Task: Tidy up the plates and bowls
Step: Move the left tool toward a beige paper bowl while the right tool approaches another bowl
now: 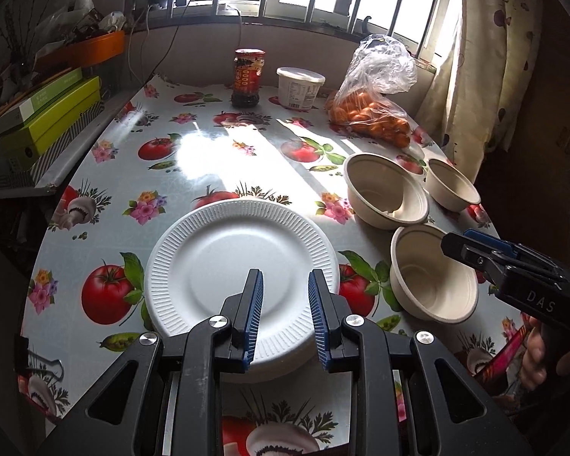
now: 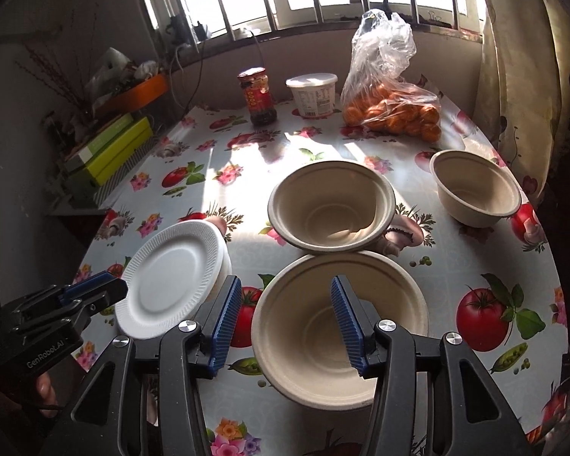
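Our left claw (image 1: 285,317) hangs open over the near rim of the white ribbed foam plate (image 1: 243,262), holding nothing. Our right claw (image 2: 286,328) gapes empty above the nearest beige pulp bowl (image 2: 340,330). We should drop lower, straddle each rim squarely, then close gently — foam dents. Legible: "DAS" on the right claw, "GenRobot.AI" on the left.
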Motion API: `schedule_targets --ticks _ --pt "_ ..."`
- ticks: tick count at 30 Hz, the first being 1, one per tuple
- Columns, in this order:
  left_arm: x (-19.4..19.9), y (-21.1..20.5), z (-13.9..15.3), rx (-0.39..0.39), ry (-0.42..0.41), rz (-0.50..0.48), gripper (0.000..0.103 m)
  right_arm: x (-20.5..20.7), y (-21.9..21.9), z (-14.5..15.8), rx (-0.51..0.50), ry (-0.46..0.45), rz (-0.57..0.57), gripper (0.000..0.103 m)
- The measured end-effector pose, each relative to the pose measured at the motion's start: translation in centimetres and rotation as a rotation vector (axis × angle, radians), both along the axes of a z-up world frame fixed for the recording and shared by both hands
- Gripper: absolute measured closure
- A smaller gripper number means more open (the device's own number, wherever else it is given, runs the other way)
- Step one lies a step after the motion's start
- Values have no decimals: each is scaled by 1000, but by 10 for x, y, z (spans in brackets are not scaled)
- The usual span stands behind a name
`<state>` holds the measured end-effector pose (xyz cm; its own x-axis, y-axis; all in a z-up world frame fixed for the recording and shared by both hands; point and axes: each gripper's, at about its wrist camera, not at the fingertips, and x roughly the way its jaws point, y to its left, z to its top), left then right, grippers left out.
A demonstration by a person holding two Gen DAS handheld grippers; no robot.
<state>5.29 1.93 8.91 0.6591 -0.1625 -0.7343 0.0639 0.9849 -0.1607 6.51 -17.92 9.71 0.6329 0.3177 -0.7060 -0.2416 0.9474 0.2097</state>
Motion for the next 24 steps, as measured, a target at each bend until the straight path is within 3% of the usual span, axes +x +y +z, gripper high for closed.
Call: schedule_targets --ticks 16,24 --pt "18 -50 -14 -52 47 -131 77 -8 -55 -10 -8 -2 -136 54" --pt "32 -72 -27 -98 92 -184 77 -6 -77 -32 0 42 -177 54"
